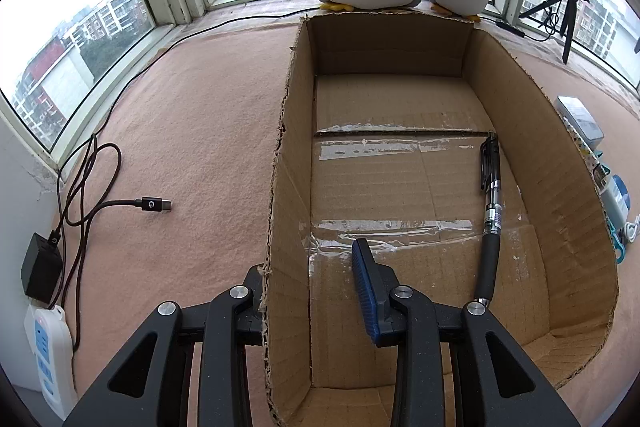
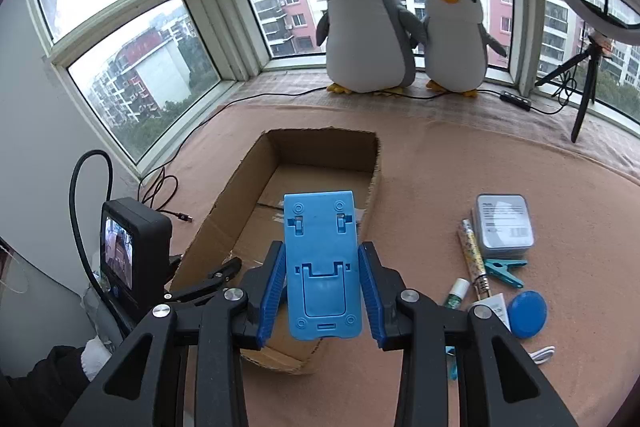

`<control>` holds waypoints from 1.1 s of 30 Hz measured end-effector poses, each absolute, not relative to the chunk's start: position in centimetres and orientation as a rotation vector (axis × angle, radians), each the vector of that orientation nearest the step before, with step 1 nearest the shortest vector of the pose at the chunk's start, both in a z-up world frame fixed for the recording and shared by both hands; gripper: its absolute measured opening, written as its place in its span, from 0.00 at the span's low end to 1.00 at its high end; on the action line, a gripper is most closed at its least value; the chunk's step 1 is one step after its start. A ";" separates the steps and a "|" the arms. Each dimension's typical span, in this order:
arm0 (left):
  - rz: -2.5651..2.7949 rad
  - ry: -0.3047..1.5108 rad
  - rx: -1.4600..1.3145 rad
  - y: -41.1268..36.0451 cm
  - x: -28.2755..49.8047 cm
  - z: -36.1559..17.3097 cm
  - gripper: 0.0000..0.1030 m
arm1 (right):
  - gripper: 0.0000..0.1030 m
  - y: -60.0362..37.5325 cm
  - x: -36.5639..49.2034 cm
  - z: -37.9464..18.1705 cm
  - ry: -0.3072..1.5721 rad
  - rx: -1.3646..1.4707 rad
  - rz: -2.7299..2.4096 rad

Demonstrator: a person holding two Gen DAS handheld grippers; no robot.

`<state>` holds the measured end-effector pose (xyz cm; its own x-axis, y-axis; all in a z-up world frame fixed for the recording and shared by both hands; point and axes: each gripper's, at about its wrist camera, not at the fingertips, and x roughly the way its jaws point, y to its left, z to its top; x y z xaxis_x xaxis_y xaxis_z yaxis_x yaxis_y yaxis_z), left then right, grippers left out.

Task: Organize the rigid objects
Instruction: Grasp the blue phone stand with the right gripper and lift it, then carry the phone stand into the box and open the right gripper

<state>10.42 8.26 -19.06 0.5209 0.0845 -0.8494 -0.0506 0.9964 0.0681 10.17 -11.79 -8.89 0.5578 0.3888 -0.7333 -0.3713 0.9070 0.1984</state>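
An open cardboard box lies on the pink cloth, with a black pen on its floor along the right wall. My left gripper is shut on the box's left wall, one finger outside and the blue-padded finger inside. In the right wrist view my right gripper is shut on a light blue plastic phone stand, held upright above the near end of the box. The left gripper's camera block shows at that box's near left corner.
Two plush penguins stand at the window behind the box. Right of the box lie a grey tin, a patterned pen, a teal clip, a blue disc and a small tube. A USB cable and power strip lie left; a tripod stands far right.
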 end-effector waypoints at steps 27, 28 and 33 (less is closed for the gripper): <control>0.070 1.016 0.024 8.5 10.5 -19.0 0.32 | 0.32 -7.4 11.5 -14.4 1.003 -0.033 0.460; 0.070 1.015 0.022 8.5 10.5 -19.0 0.32 | 0.32 -7.4 11.5 -14.4 1.003 -0.032 0.462; 0.068 1.016 0.023 8.5 10.5 -19.0 0.32 | 0.33 -7.3 11.4 -14.6 1.006 -0.031 0.462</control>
